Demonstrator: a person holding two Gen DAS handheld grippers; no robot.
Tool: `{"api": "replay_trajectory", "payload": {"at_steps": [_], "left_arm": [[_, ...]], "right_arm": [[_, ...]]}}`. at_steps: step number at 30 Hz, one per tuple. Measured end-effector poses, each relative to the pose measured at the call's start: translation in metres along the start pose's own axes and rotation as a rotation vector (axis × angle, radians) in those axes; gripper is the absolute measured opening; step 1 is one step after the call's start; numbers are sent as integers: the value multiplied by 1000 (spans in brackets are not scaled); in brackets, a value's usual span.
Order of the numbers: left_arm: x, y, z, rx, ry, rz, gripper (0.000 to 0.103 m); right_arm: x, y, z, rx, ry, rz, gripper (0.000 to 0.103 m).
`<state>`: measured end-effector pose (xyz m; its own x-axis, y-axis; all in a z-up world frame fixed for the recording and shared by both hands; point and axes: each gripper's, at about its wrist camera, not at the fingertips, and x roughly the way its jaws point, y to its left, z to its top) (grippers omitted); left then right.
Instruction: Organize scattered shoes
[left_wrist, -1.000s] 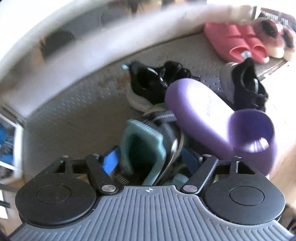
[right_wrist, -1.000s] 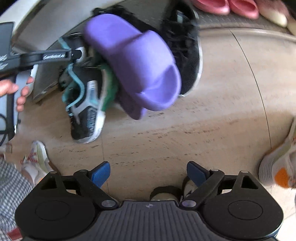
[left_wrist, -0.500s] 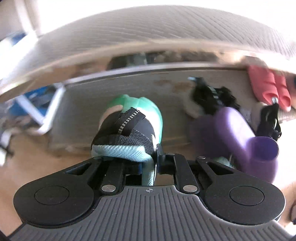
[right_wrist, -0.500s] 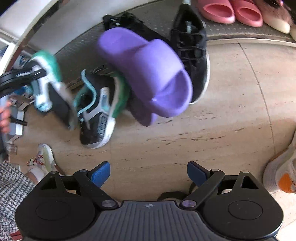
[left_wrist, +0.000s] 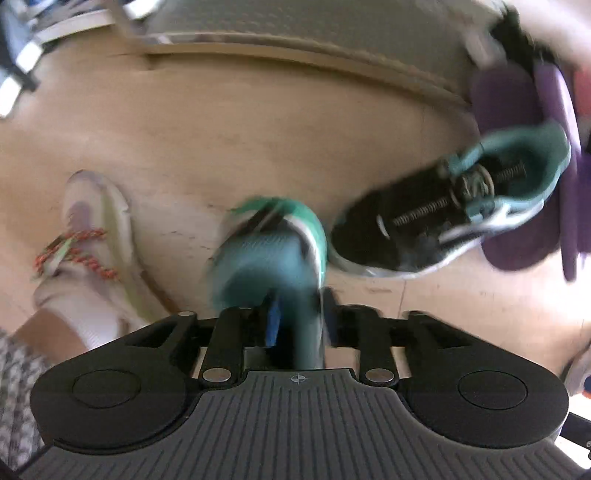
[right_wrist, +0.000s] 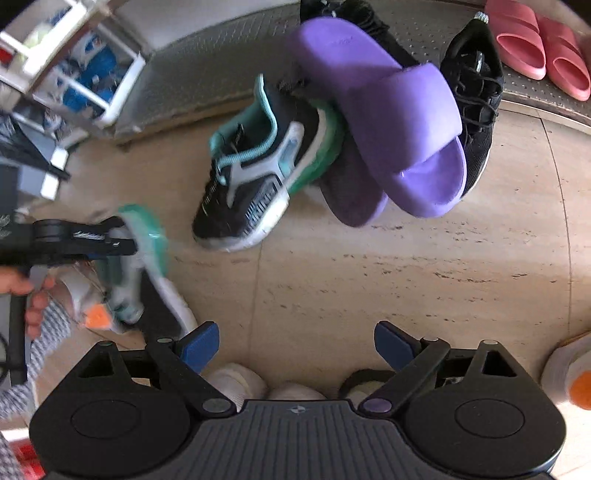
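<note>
My left gripper (left_wrist: 301, 310) points down over the beige floor with the heel of a teal-and-black sneaker (left_wrist: 266, 251) between its fingers. Its jaws are opening while the blurred shoe still hangs from them. The right wrist view shows that gripper (right_wrist: 122, 236) and the held sneaker (right_wrist: 147, 236) at the far left. The matching sneaker (right_wrist: 251, 177) lies on the floor against two purple slides (right_wrist: 388, 110), with a black sneaker (right_wrist: 476, 96) behind them. My right gripper (right_wrist: 295, 347) stands open above bare floor with nothing between its fingers.
A pair of pink slides (right_wrist: 535, 40) sits on the grey studded mat (right_wrist: 192, 74). A white rack (right_wrist: 74, 66) stands at the left. A person's foot in a pale shoe with orange laces (left_wrist: 85, 236) is beside the held sneaker. Another white-and-orange shoe (right_wrist: 572, 373) lies at the right edge.
My left gripper took one teal sneaker from the pile and carried it off the mat, out over the floor by the person's foot. The right gripper shifted slightly and stayed open.
</note>
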<state>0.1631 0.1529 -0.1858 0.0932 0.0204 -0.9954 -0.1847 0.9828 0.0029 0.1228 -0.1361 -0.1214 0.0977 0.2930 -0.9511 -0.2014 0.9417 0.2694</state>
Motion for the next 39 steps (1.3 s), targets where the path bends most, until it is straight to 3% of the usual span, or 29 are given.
{"api": "replay_trajectory", "payload": {"at_steps": [1,3,7,9,13,14,16,17,19,22,25,29,33,36,39], "left_arm": [[-7,-5,3,34,-1,15,71],[-30,-12,8,119,-10,51,79],[-85,-9,7,277,-42,92,89],[-112,2,-2,320,-105,125,92],[-101,17,-14,292,-145,121,88],[-88,20,-17,278,-113,101,84],[-54,28,-18,241,20,46,63],[-43,32,-19,224,66,19,63],[-37,39,-18,193,87,0,69],[-56,37,-5,180,-21,79,87],[-71,32,5,173,-82,76,91],[-74,26,10,149,-85,-3,92],[-60,30,11,116,-26,-1,92],[-57,39,14,75,-17,19,92],[-61,43,16,44,-28,11,92]], "right_arm": [[2,0,0,1,10,-4,93],[9,2,4,13,32,-11,93],[15,19,12,-2,32,-8,93],[17,33,18,-13,8,3,92],[27,52,27,38,-10,30,89],[32,59,29,48,-8,36,88],[37,75,33,37,-15,27,87],[38,79,36,30,-26,16,86],[39,83,42,29,-47,2,84],[41,71,64,153,-112,-24,86],[45,54,81,297,-140,-34,89],[67,36,105,464,-154,-49,89],[88,36,116,478,-172,-131,82],[100,37,120,465,-209,-141,82],[110,35,127,434,-249,-128,92]]}}
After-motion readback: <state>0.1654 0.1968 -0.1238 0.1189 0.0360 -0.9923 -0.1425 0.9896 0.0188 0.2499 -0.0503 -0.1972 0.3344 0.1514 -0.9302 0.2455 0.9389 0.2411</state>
